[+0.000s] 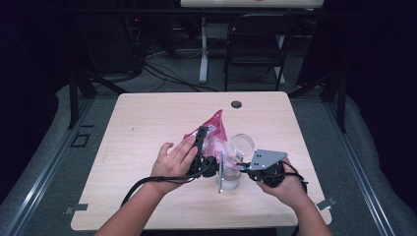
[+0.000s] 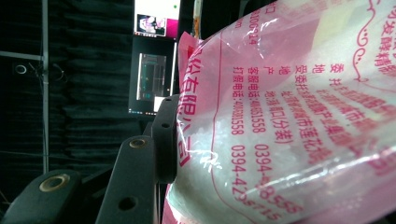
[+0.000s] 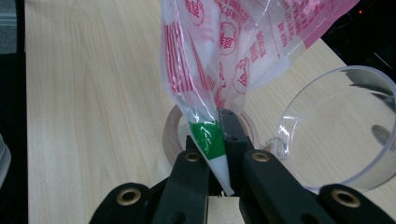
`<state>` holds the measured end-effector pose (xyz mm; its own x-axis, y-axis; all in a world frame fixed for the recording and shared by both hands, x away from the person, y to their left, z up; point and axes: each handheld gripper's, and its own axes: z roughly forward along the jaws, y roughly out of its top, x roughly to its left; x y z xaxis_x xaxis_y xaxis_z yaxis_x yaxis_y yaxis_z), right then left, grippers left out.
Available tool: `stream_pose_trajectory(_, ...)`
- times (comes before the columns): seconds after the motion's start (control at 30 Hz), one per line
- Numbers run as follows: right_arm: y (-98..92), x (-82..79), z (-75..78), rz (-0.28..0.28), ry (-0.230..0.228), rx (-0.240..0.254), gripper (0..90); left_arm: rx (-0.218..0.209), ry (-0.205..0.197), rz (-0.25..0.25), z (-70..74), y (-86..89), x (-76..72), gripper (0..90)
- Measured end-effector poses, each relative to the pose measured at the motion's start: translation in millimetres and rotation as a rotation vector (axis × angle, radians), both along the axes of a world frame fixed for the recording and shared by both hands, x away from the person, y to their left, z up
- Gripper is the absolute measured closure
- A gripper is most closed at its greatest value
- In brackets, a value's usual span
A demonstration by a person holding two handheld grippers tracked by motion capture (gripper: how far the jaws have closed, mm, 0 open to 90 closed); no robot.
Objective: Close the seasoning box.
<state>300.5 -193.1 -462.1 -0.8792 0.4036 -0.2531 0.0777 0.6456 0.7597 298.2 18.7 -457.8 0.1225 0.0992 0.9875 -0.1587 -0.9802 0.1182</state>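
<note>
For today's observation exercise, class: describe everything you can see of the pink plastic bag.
The pink plastic bag is thin clear film printed with pink Chinese text and numbers, and holds white grains. It is held above the table between both grippers: the left gripper grips its body, and the right gripper pinches a green-marked corner. It hangs crinkled beside a clear plastic cup.

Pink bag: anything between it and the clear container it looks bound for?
Nothing visible. Both grippers already grip the pink bag: the right gripper pinches its green-marked corner, the left gripper clamps its side. The clear container sits open right beside that corner, with only bare table between.
</note>
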Motion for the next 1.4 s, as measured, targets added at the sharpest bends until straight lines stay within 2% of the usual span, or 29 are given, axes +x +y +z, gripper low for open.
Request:
stream_pose_trajectory(0.27, 1.4, -1.5, 1.2, 0.005, -0.006, -0.012, 90.0, 0.004, -0.003, 0.000, 0.7, 0.6, 0.4, 61.5)
stream_pose_trajectory(0.7, 2.1, -2.2, 1.5, 0.014, 0.004, 0.003, 90.0, 0.001, -0.001, 0.003, 1.7, 1.0, 0.2, 61.7)
stream_pose_trajectory(1.4, 3.7, -3.3, 2.6, 0.026, 0.002, -0.001, 90.0, -0.006, 0.000, 0.005, 3.0, 1.6, 1.2, 62.0)
